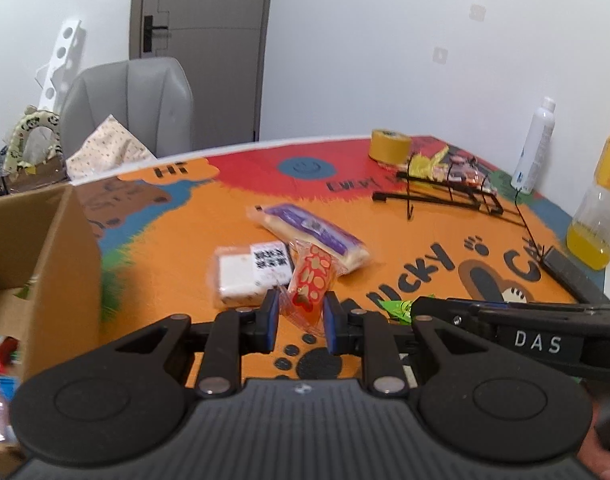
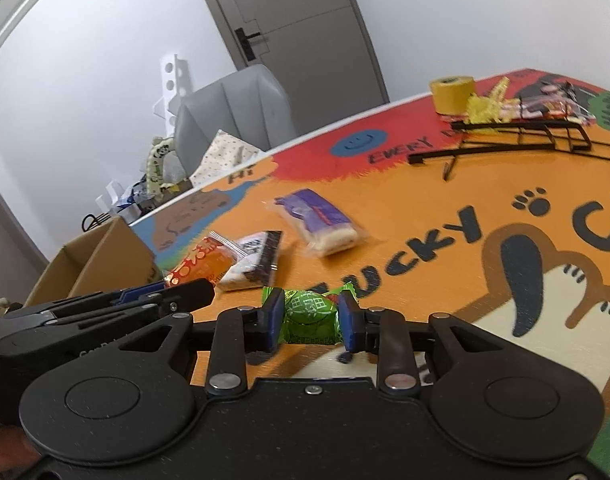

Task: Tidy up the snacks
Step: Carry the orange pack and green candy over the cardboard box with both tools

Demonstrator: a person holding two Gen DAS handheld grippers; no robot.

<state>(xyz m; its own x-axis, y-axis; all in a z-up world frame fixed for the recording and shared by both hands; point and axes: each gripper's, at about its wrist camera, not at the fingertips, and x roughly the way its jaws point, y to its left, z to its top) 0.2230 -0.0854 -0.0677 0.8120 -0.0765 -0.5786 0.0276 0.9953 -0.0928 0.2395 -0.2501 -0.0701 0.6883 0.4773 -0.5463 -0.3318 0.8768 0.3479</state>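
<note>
Left tool [image 1: 301, 316] grips red packet [image 1: 311, 280] (right [image 2: 311, 318] — green candy [image 2: 309, 314]).

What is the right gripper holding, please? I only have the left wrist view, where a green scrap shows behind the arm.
Observer: The right gripper is shut on a green wrapped candy, pinched at its middle.
Operator: Thank you. Is the candy resting on the mat?
Observer: It seems lifted; the orange mat shows beneath it.
Operator: And how does my left gripper look from there?
Observer: The left gripper comes in from the left edge, carrying the red-orange flowered packet in front of the cardboard box.
</note>
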